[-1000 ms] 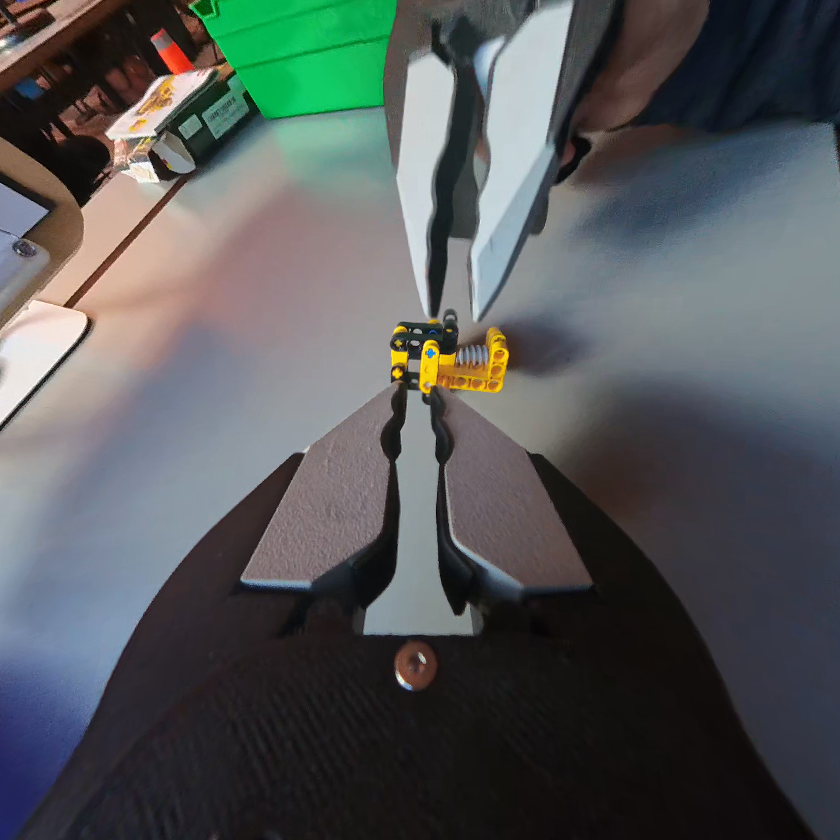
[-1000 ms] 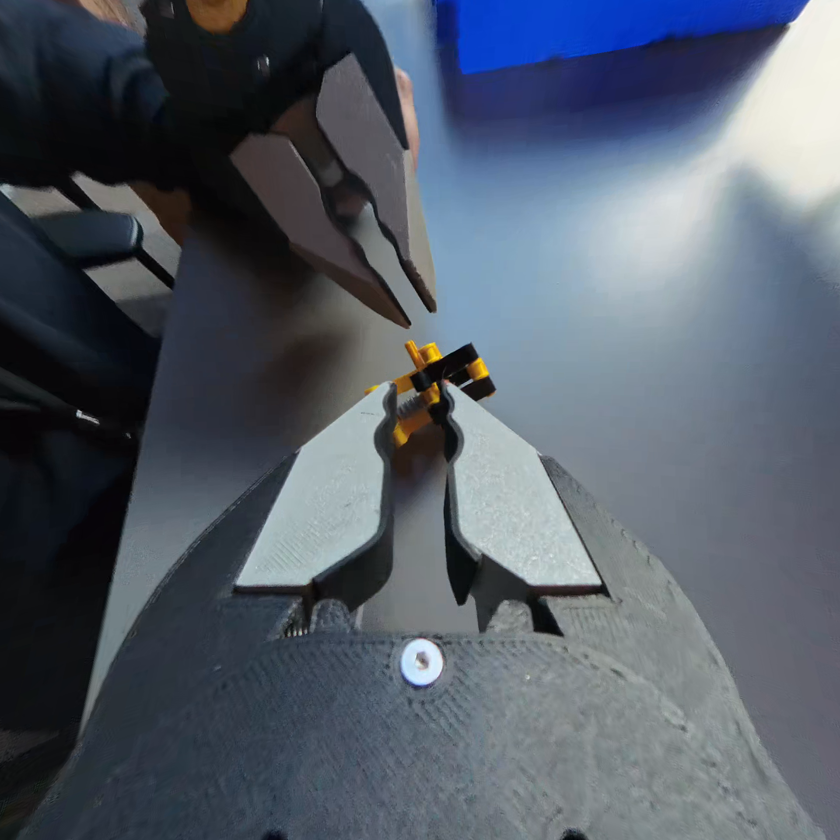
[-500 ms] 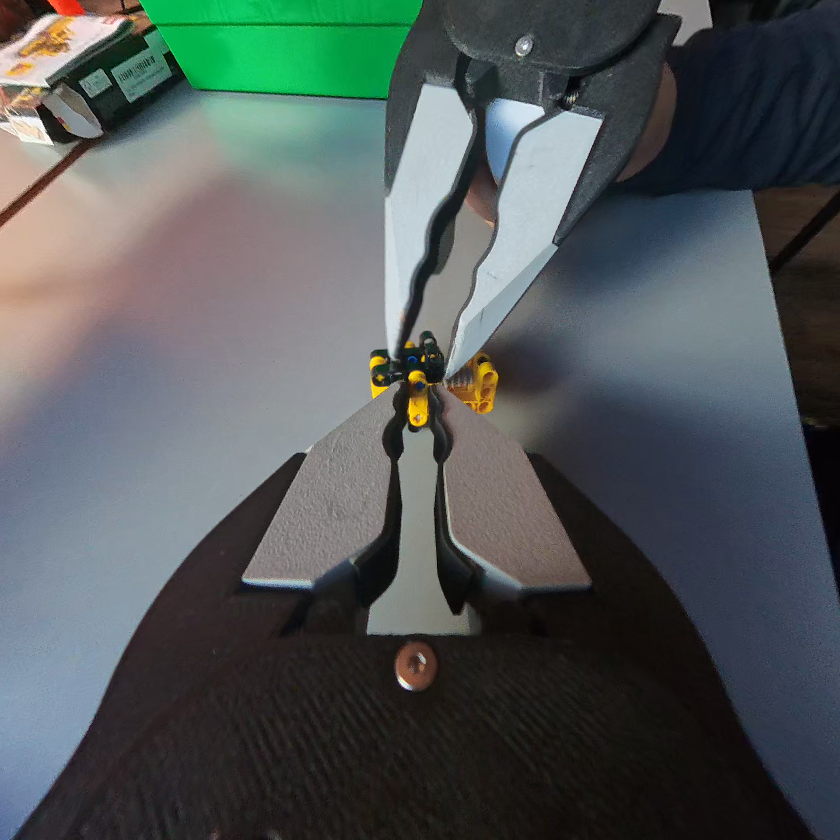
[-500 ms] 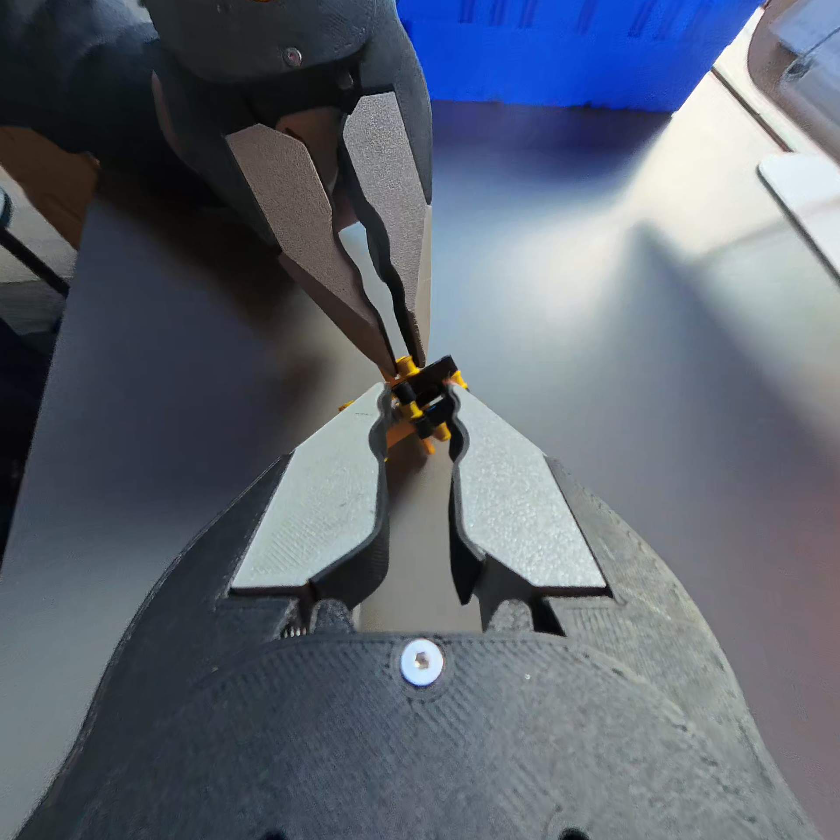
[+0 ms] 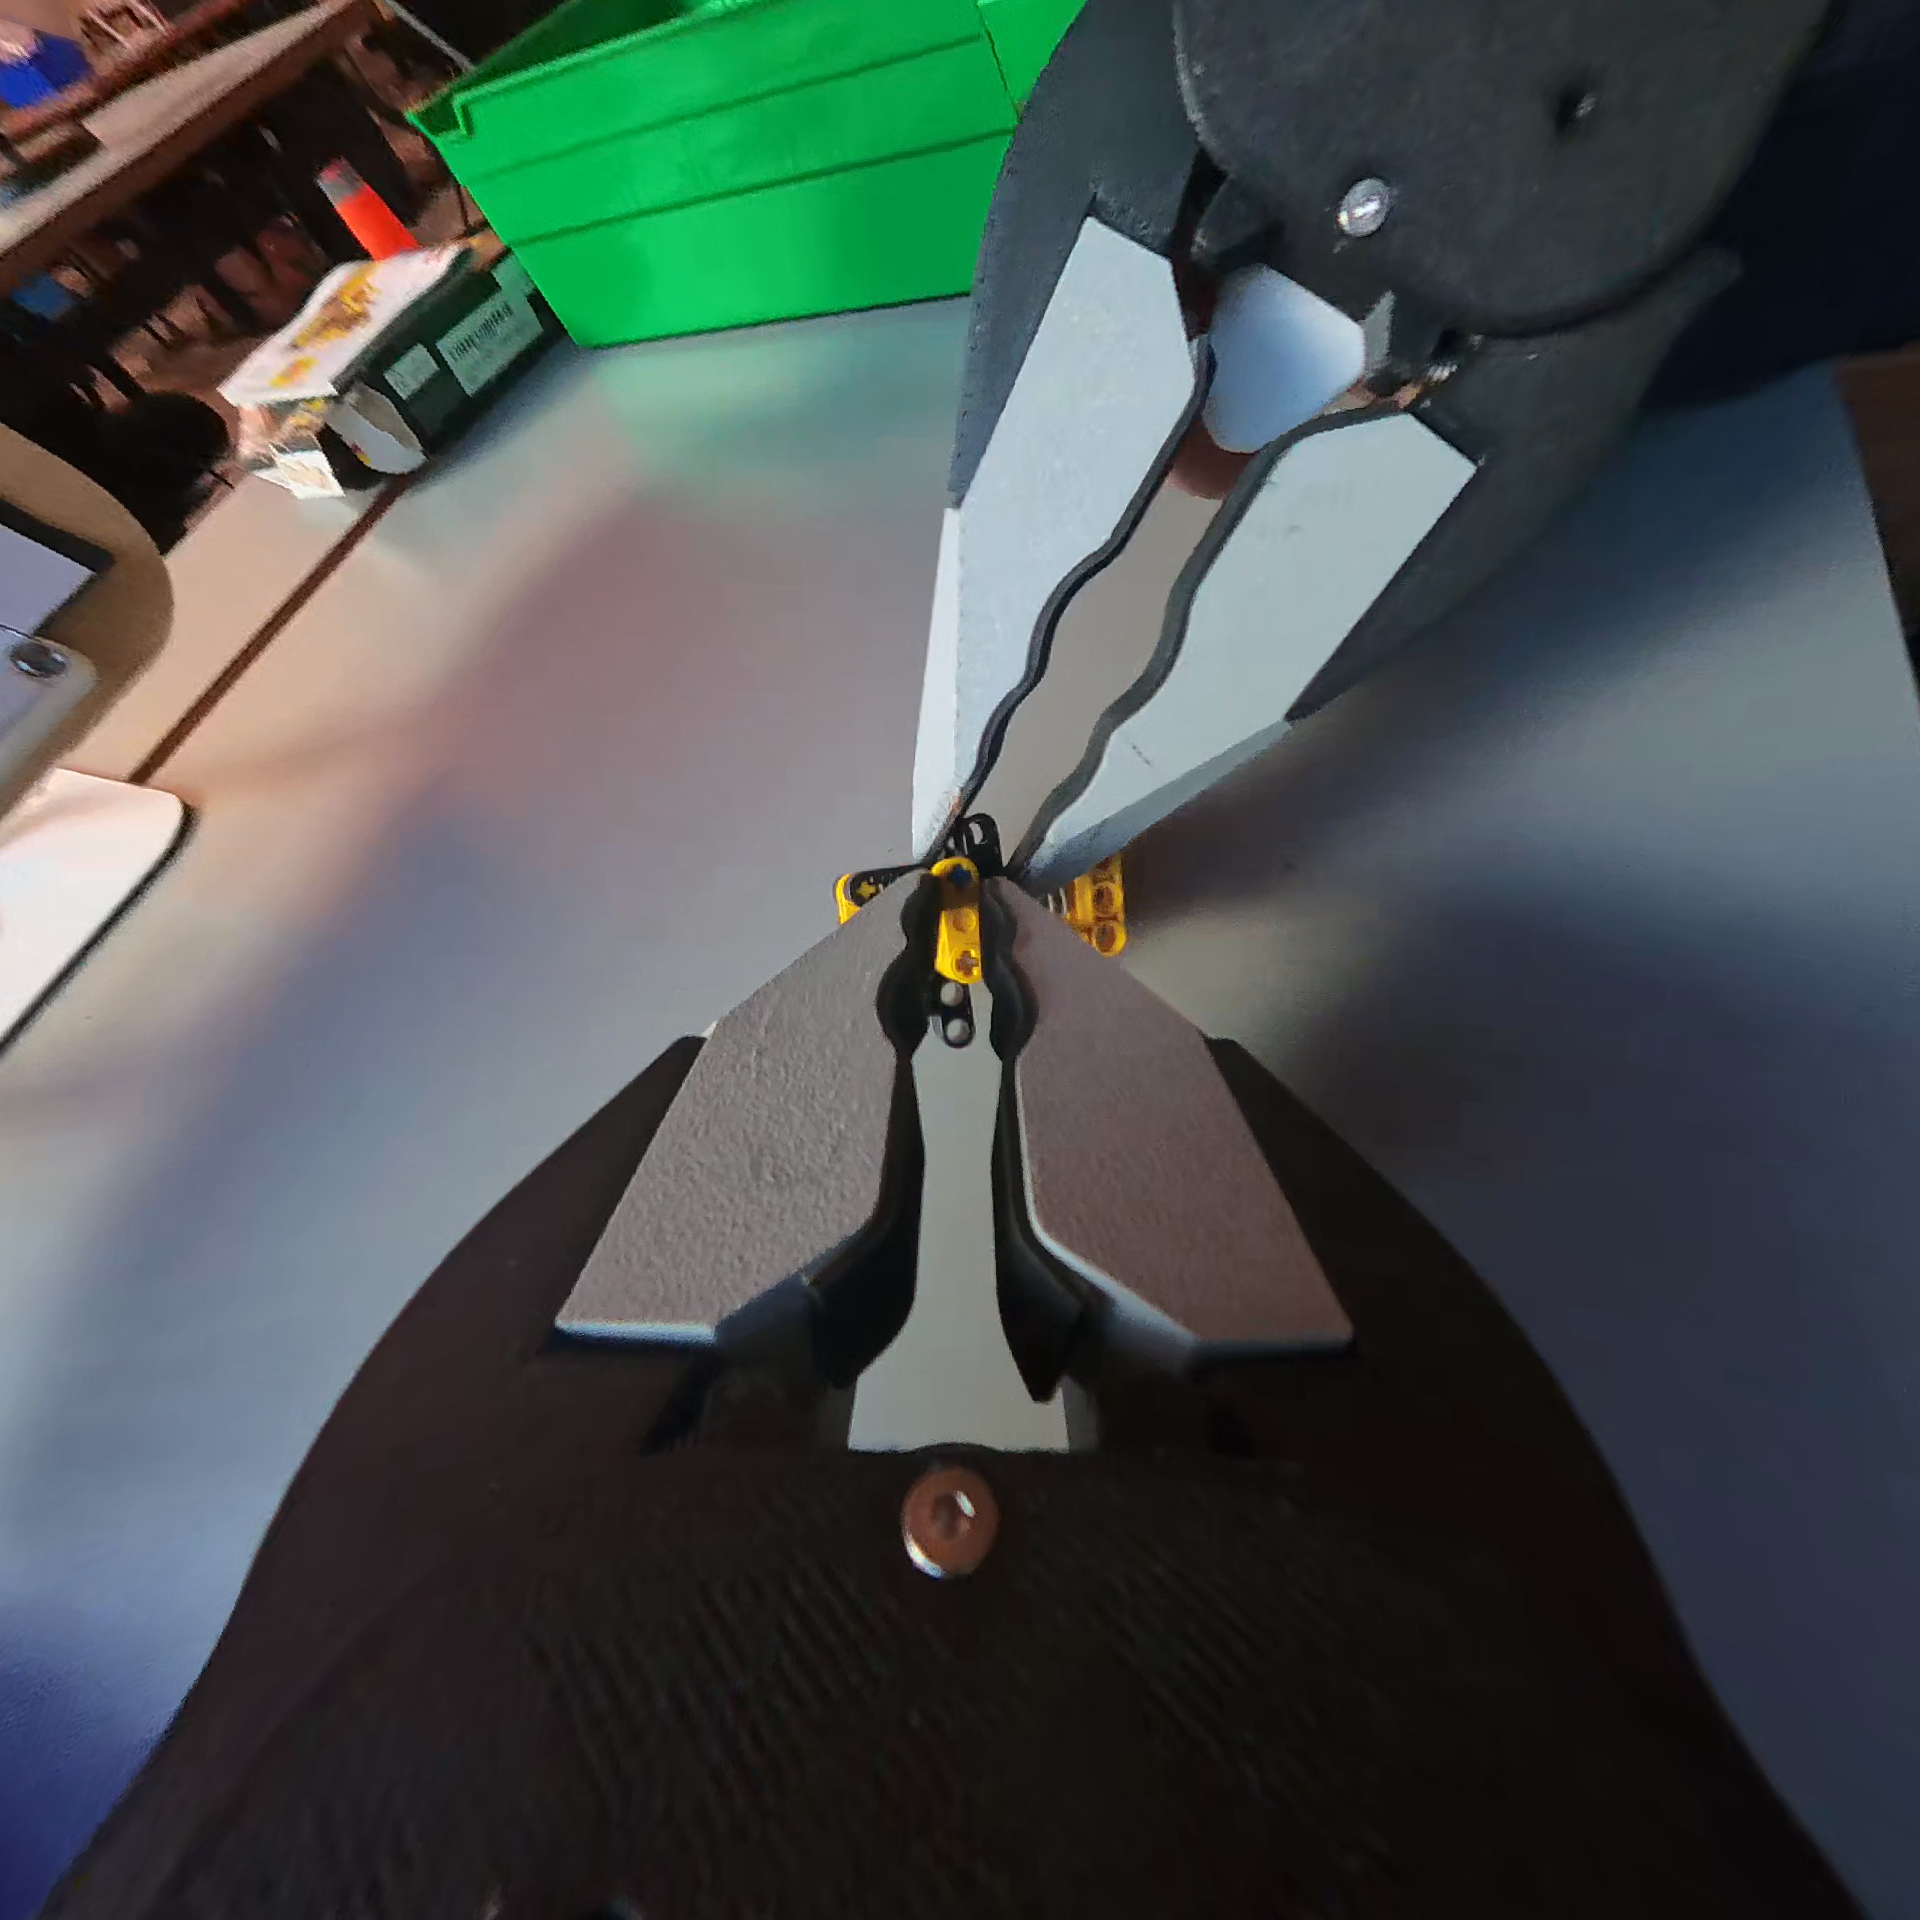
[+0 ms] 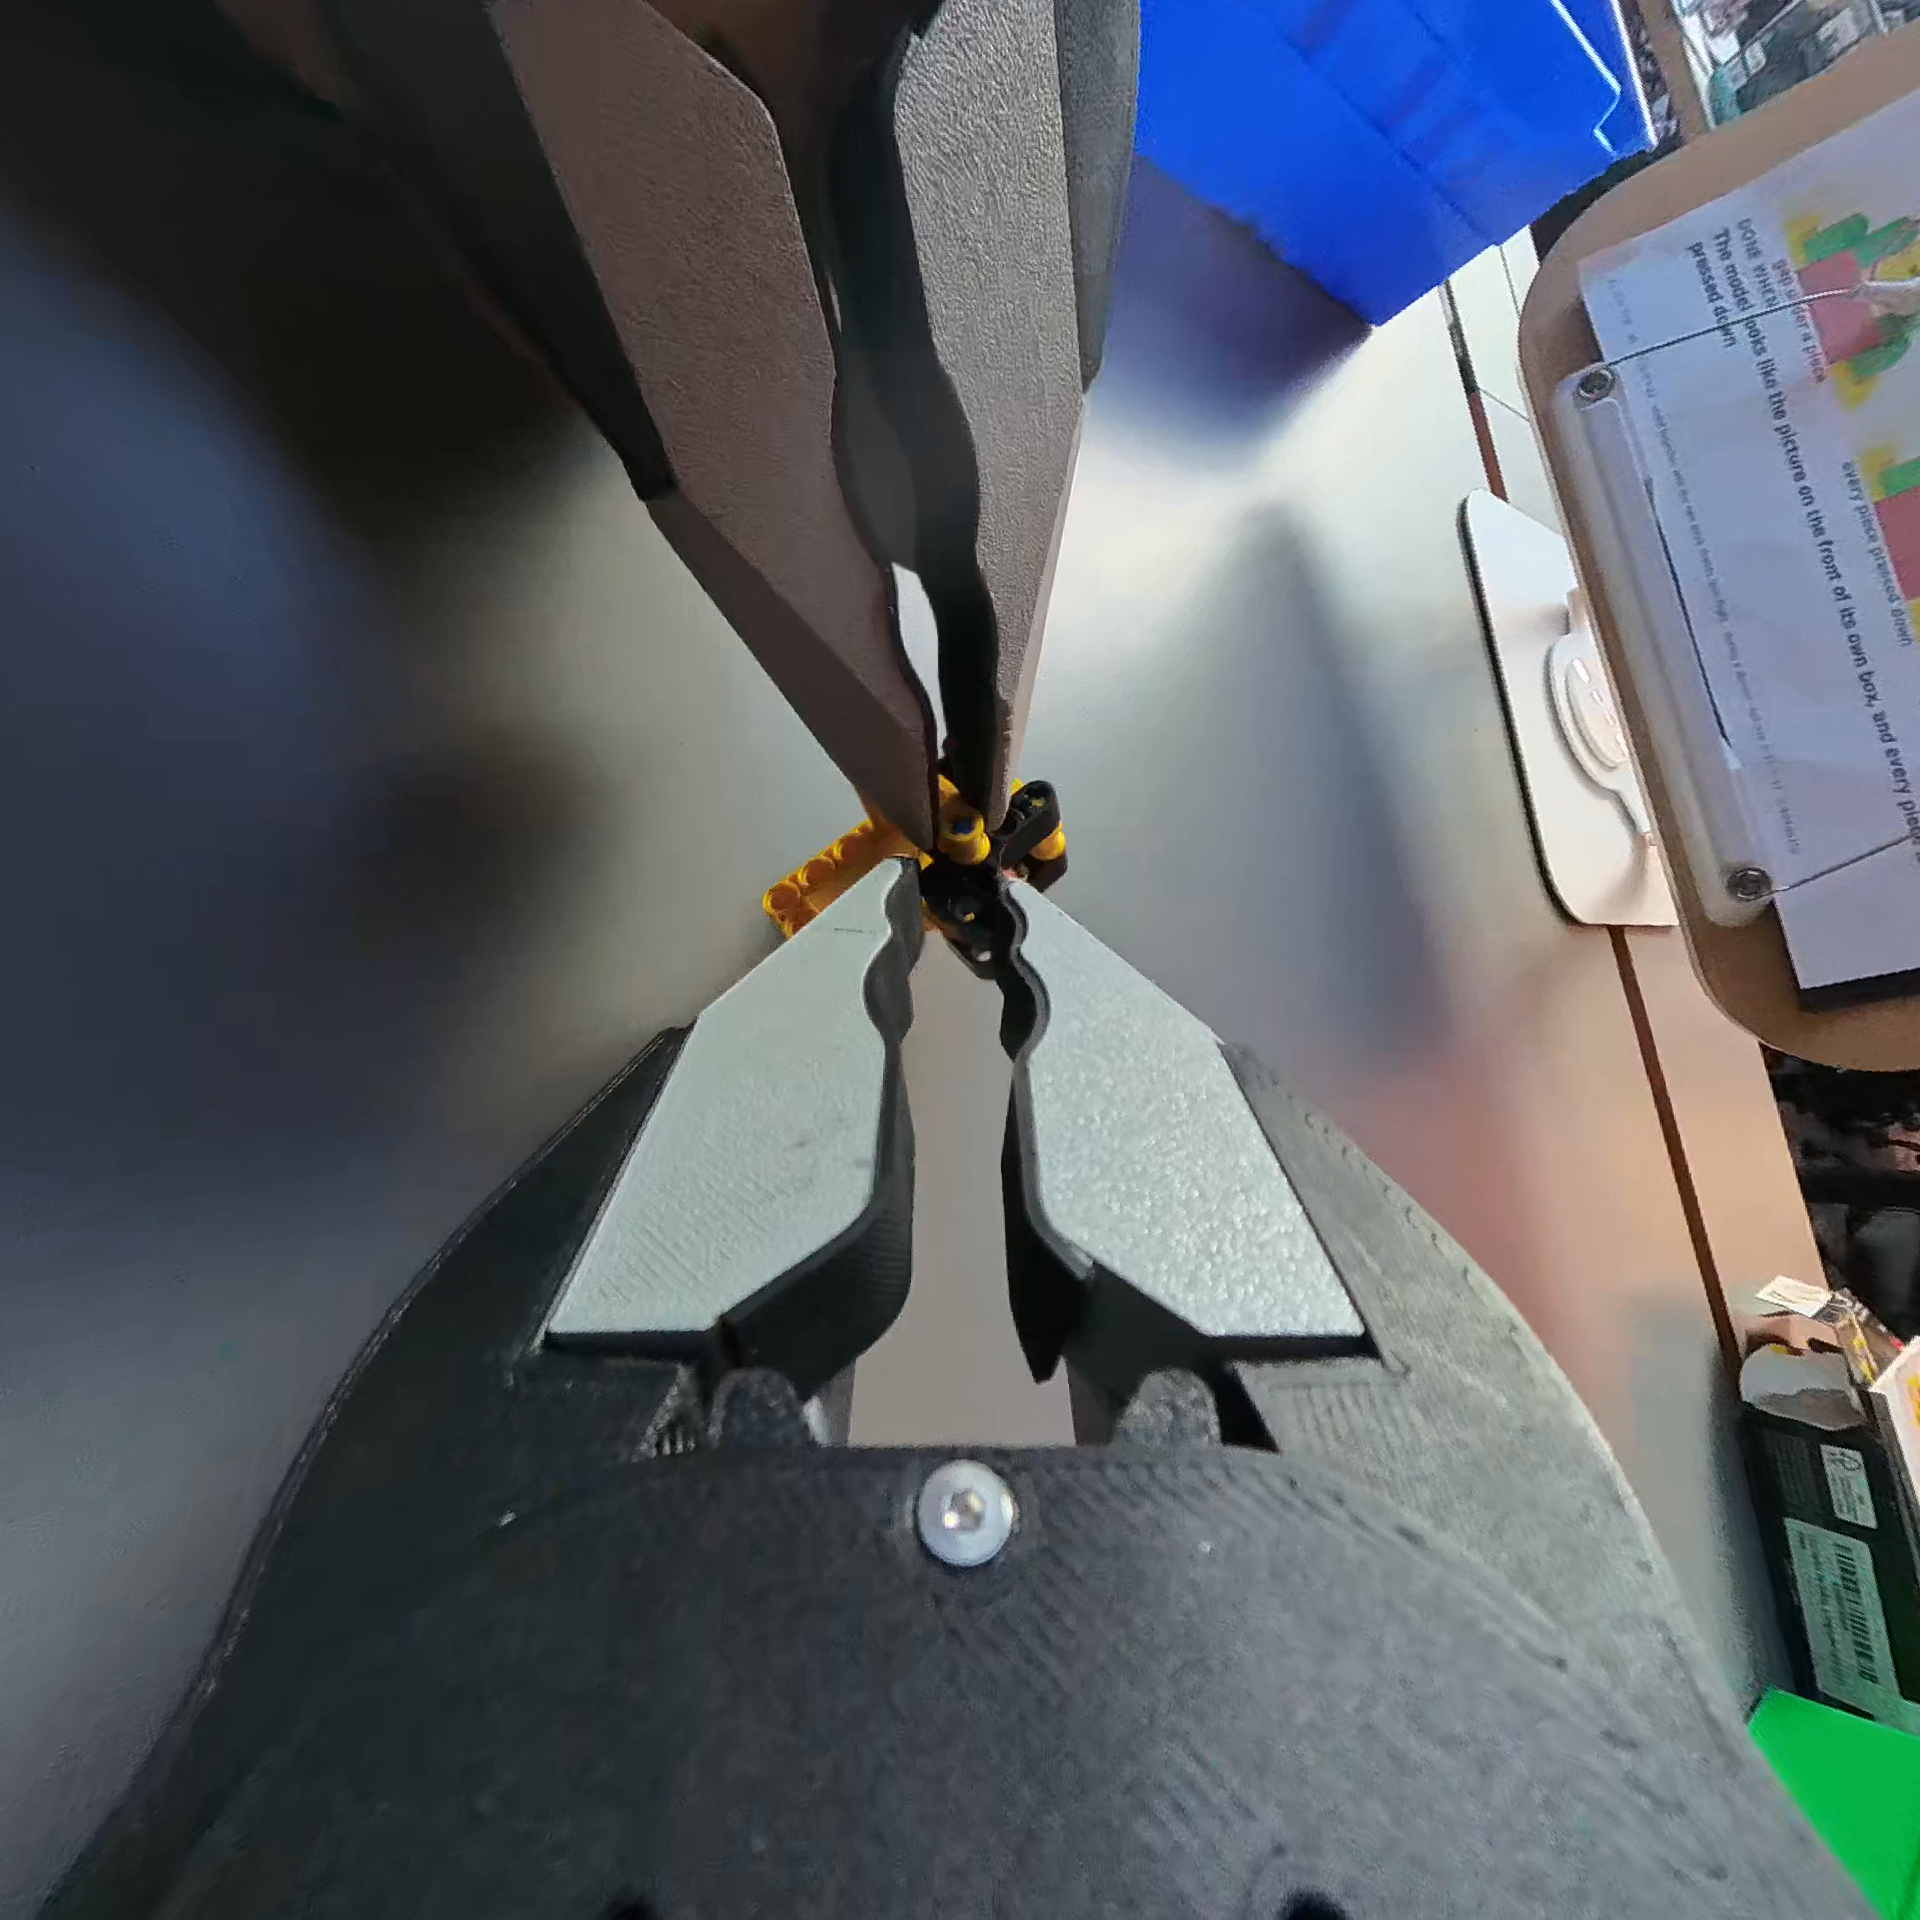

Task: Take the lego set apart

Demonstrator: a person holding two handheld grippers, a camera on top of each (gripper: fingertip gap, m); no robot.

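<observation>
The small yellow and black lego set (image 5: 1097, 910) is at the middle of the grey table (image 5: 520, 831), between both grippers. My left gripper (image 5: 958, 916) is shut on its yellow beam (image 5: 958, 940), with a black link (image 5: 954, 1023) below it between the fingers. My right gripper (image 5: 985, 844) comes in from the opposite side with its tips on a black piece. In the right wrist view my right gripper (image 6: 962, 906) is shut on the black part (image 6: 966, 914), the left gripper (image 6: 962, 812) meets it from above, and the set's yellow frame (image 6: 821, 883) sticks out to the left. I cannot tell whether the set rests on the table.
A green bin (image 5: 748, 187) and a dark box with a booklet (image 5: 416, 343) stand at the table's far side. A blue bin (image 6: 1382, 135) stands at the other end. A board with a printed sheet (image 6: 1766, 520) and a white pad (image 6: 1548, 707) lie beside the table. The grippers are tip to tip, or close to it.
Both grippers have closed in on the set from opposite sides. The left jaws now hold the yellow beam and the right jaws the black part, tips almost meeting.
</observation>
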